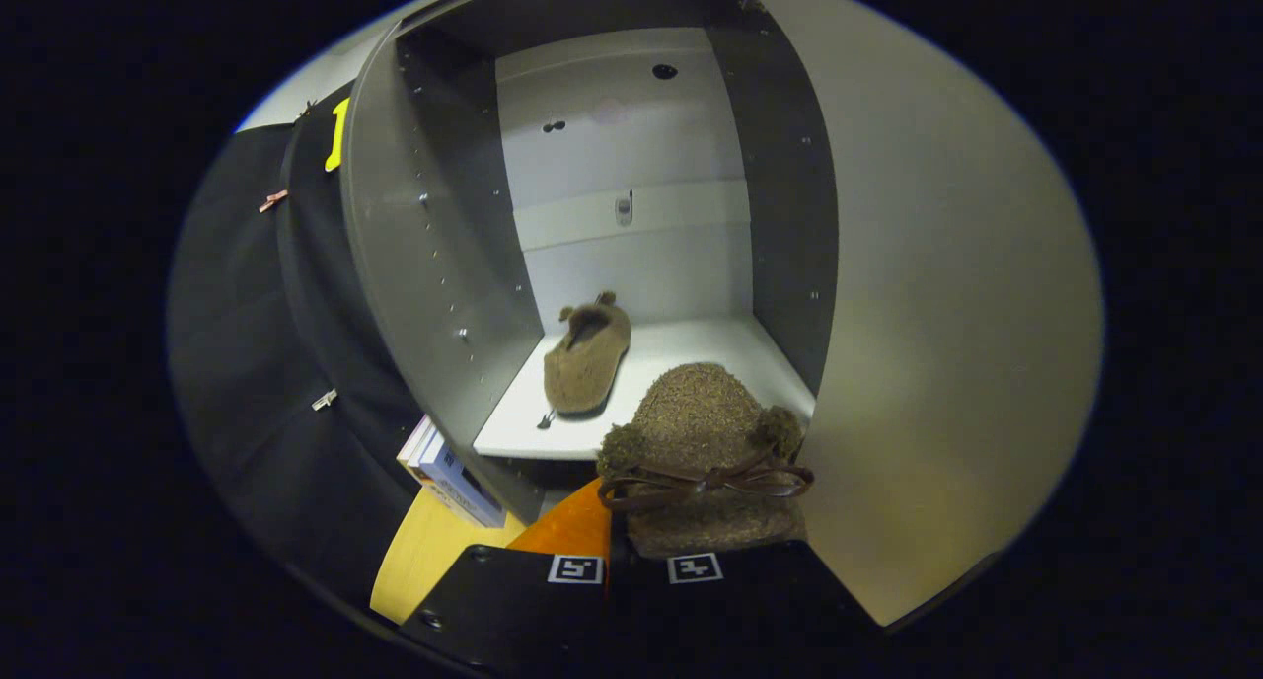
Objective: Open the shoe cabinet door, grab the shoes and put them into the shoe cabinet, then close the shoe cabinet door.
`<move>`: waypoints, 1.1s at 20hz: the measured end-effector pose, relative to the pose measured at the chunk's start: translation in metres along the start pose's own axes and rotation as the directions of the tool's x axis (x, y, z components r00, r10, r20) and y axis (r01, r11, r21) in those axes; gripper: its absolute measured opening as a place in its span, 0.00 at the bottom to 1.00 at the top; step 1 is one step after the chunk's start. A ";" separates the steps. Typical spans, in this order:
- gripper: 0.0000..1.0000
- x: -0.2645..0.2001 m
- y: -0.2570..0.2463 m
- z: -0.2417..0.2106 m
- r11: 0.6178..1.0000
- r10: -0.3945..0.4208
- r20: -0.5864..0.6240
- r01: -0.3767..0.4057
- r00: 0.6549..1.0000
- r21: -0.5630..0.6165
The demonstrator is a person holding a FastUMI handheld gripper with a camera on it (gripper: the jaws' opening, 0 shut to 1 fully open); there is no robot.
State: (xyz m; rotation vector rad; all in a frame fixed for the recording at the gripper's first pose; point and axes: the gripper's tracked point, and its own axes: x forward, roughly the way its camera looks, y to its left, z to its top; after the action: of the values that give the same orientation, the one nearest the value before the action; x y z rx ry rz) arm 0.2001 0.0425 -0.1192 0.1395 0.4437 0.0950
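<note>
Now slipper [703, 432] gripped between jaws, just before open cabinet [631, 363].

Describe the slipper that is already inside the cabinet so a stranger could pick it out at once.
Start at the open grey cabinet and look down to its white shelf. On the left of that shelf, beyond the tool, lies a brown fuzzy slipper with nothing touching it. Its twin, the slipper with the bow, is gripped in the tool's fingers at the shelf's front edge.
</note>
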 end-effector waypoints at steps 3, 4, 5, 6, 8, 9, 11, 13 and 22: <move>0.09 0.030 -0.006 0.040 1.000 0.000 0.008 0.000 1.000 0.001; 0.09 0.043 -0.009 0.049 1.000 -0.004 0.008 0.004 1.000 -0.010; 0.09 0.058 -0.014 0.057 1.000 -0.011 0.003 0.011 1.000 -0.018; 0.09 0.074 -0.015 0.061 1.000 -0.017 -0.006 0.017 1.000 -0.019; 0.09 0.099 -0.017 0.067 1.000 -0.016 -0.028 0.016 0.999 -0.005; 0.09 0.112 -0.020 0.070 1.000 -0.018 -0.036 0.018 0.999 0.006; 0.09 0.149 -0.028 0.076 0.999 -0.040 -0.051 0.042 0.998 0.024; 0.09 0.174 -0.037 0.080 0.998 -0.064 -0.060 0.066 0.996 0.021; 0.09 0.261 -0.035 0.075 0.995 -0.101 -0.086 0.100 0.991 -0.011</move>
State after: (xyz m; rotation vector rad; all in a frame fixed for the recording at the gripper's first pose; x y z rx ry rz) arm 0.4693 0.0309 -0.1673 0.1061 0.5355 0.0038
